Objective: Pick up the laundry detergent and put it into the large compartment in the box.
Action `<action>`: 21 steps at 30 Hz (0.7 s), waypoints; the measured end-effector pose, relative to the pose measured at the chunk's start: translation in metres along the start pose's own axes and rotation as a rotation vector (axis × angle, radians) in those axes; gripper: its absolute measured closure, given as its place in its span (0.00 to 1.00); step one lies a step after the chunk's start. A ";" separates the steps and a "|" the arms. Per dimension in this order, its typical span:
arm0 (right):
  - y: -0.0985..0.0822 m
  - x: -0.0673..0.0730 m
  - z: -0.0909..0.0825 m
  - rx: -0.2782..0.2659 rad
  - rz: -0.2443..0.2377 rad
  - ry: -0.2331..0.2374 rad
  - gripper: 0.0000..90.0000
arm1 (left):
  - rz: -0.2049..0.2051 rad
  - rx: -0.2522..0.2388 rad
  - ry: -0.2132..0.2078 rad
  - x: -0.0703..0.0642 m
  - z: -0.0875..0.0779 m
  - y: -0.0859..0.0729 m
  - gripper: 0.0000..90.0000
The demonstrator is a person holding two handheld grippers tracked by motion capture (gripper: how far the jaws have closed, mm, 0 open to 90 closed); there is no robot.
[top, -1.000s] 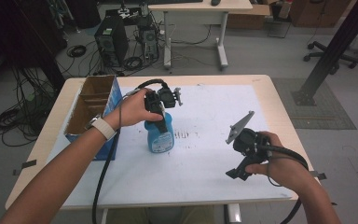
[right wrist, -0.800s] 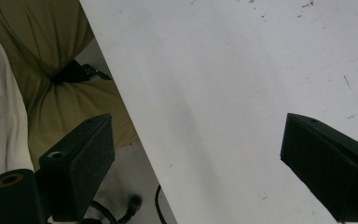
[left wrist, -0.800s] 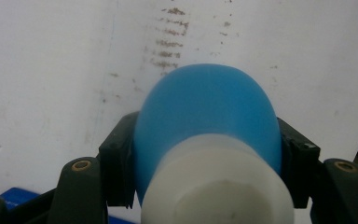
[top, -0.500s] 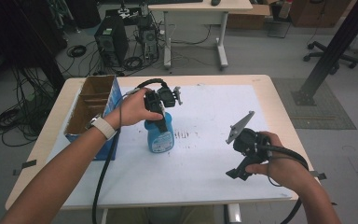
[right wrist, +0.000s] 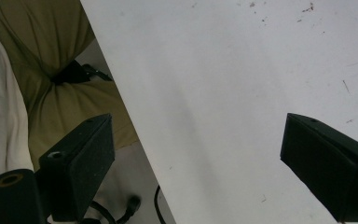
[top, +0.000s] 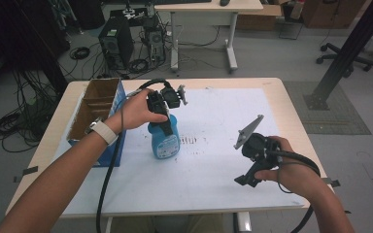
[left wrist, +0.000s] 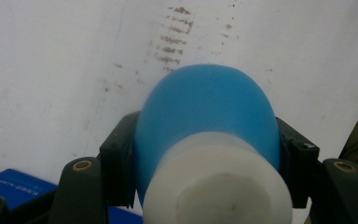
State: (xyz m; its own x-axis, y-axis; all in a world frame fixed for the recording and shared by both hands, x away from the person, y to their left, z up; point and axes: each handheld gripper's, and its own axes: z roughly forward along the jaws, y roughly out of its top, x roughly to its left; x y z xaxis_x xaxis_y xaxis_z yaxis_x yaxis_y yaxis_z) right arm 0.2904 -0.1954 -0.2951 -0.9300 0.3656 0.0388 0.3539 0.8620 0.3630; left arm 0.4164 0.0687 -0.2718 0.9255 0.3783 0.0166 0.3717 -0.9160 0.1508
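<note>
A blue bottle (top: 165, 141) with a white cap (left wrist: 216, 186) stands upright on the white sheet (top: 213, 116) at the table's left middle. My left gripper (top: 162, 124) comes down over it from above and is shut on its upper body; in the left gripper view the black pads (left wrist: 117, 158) press both sides of the blue bottle (left wrist: 205, 102). My right gripper (top: 246, 180) hangs over the front right of the table with its grey plate tilted up. It is open, and between its jaws (right wrist: 196, 158) lies only the bare sheet and the table's edge.
An open cardboard box (top: 93, 106) with blue sides sits at the table's left edge, close beside the bottle. Dark smudges (top: 190, 141) mark the sheet right of the bottle. A cable (top: 108, 174) trails from the left gripper toward the front edge.
</note>
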 end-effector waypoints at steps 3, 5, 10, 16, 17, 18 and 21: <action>0.001 0.001 0.000 0.000 -0.002 0.000 0.11 | -0.019 -0.002 0.003 0.002 -0.002 -0.001 0.41; 0.001 0.001 0.000 0.001 -0.004 -0.001 0.11 | -0.028 -0.008 0.008 0.002 -0.004 -0.002 0.41; 0.000 0.001 -0.001 -0.001 -0.005 -0.002 0.11 | -0.041 -0.016 0.016 0.002 -0.008 -0.004 0.41; -0.001 0.001 -0.001 0.002 -0.004 -0.002 0.11 | -0.052 -0.012 0.032 -0.001 -0.015 -0.003 0.41; -0.001 0.001 -0.001 0.003 -0.003 -0.003 0.11 | -0.052 -0.012 0.034 -0.001 -0.017 -0.002 0.41; -0.001 0.001 -0.002 0.001 -0.003 -0.002 0.11 | -0.053 -0.012 0.035 -0.002 -0.019 -0.002 0.41; -0.001 0.002 -0.002 0.000 -0.004 -0.004 0.11 | -0.055 -0.018 0.039 -0.005 -0.026 0.000 0.41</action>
State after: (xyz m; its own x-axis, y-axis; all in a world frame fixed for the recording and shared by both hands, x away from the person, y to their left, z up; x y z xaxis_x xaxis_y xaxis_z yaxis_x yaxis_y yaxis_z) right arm 0.2882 -0.1965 -0.2931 -0.9310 0.3635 0.0337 0.3504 0.8635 0.3627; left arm 0.4099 0.0704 -0.2458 0.8999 0.4336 0.0463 0.4207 -0.8912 0.1699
